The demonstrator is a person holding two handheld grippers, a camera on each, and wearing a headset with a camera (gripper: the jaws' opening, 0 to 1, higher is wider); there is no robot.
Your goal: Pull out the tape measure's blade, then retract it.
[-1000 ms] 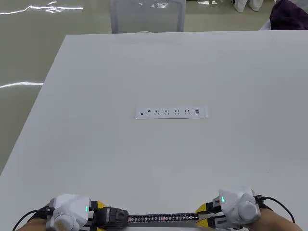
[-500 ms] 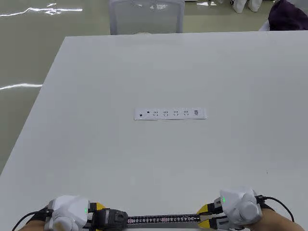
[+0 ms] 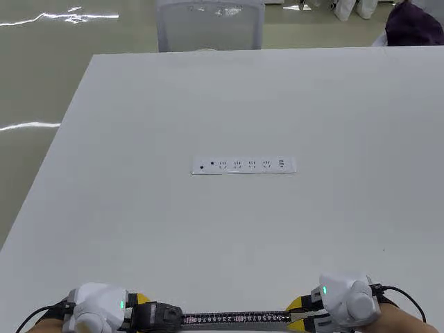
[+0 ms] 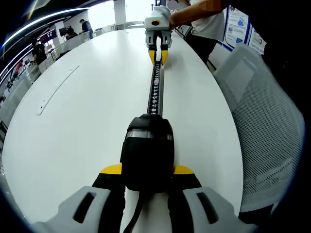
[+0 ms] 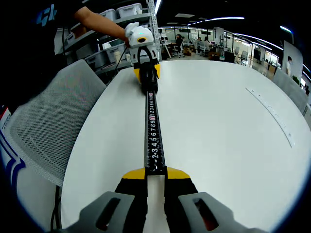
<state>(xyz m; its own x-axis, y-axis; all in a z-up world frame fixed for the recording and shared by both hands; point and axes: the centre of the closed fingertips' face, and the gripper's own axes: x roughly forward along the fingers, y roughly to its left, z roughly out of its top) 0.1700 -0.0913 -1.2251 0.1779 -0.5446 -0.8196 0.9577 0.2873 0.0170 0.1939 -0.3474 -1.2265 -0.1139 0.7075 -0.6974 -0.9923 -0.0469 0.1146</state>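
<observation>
Tape measure (image 3: 158, 316) sits down at the near edge of the white table (image 3: 229, 104), right at six o'clock from the person. The blade (image 3: 236, 318) is out, running straight and low along the tabletop. The black case (image 4: 147, 145) sits toward seven o'clock, and the left gripper (image 4: 147, 171) has it clamped, yellow-tipped jaws pressed on both its sides. Over at five o'clock the right gripper (image 5: 155, 174) has its jaws pinched on the blade's end, with the printed numbers running away toward the case. Up toward twelve o'clock, in the middle of the table, a white power strip (image 3: 244, 165) lies well apart from both grippers. A grey mesh chair (image 3: 208, 21) stands at the far edge.
</observation>
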